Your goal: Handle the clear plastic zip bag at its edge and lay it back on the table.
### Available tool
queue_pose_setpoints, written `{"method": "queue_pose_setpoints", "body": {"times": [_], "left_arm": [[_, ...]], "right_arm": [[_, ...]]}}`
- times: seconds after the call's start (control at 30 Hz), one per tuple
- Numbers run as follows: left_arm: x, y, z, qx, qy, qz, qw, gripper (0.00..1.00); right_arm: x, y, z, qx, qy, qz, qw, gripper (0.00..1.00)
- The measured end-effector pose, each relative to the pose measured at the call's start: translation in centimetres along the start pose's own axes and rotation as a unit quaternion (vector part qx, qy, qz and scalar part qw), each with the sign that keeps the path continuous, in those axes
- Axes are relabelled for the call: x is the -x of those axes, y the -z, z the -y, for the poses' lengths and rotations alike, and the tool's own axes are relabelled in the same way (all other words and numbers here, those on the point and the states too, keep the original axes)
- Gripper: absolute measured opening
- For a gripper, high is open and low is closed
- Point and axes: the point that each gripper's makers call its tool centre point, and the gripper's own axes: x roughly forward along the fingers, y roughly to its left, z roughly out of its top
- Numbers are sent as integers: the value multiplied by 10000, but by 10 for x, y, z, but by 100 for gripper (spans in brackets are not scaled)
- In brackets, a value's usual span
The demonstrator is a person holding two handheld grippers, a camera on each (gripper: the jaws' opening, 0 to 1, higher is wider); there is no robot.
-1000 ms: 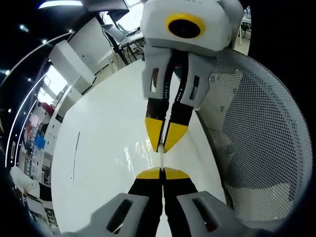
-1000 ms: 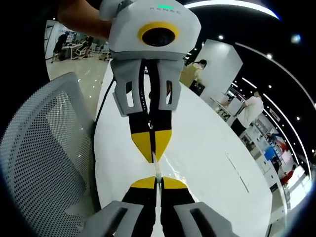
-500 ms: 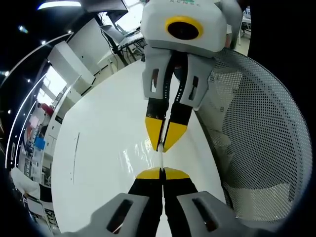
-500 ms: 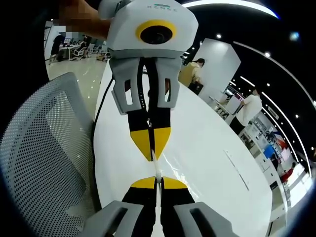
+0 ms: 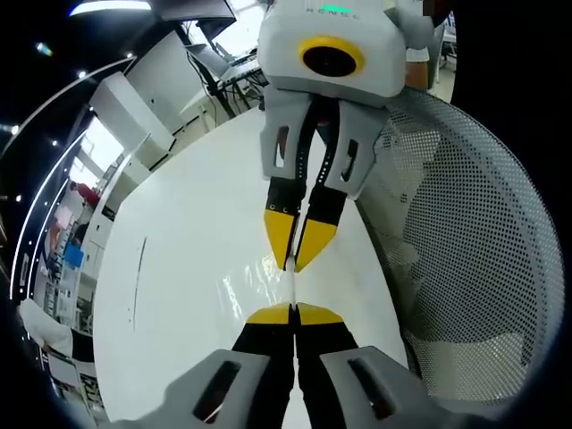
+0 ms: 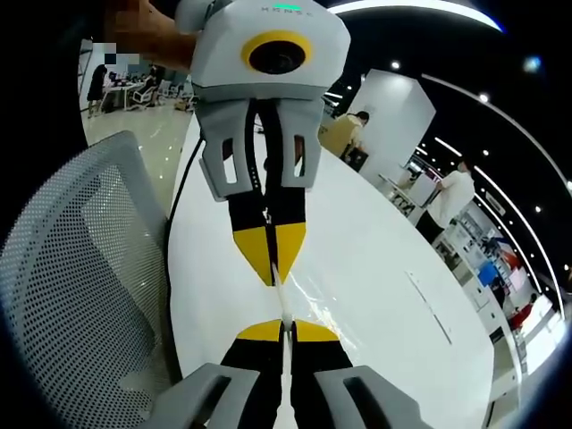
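Observation:
The clear plastic zip bag [image 5: 292, 284] is stretched edge-on between my two grippers, just above the white table [image 5: 179, 259]. In the left gripper view, my left gripper [image 5: 293, 311] is shut on its near edge and my right gripper [image 5: 294, 255] comes down from the top, shut on the far edge. The right gripper view mirrors this: my right gripper [image 6: 284, 329] pinches the bag [image 6: 283, 302] at the bottom and my left gripper [image 6: 273, 259] holds it from above. Glints of the film lie beside the jaws.
A grey mesh chair back [image 5: 465, 250] stands close to the table's edge, on the left in the right gripper view [image 6: 71, 268]. The white table [image 6: 375, 259] runs long and bare beyond. Two people [image 6: 451, 201] stand past its far side.
The two grippers have drawn very slightly apart, so a little more of the bag's edge is visible between the yellow tips. Both stay shut on it.

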Motion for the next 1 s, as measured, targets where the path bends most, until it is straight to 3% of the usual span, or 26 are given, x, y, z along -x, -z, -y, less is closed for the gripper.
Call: {"method": "queue_pose_setpoints", "body": {"times": [1.0], "left_arm": [[9,-5,-2,84,-70,68,9999,0]], "right_arm": [[1,4,3,-11,25,-7,10000,0]]}}
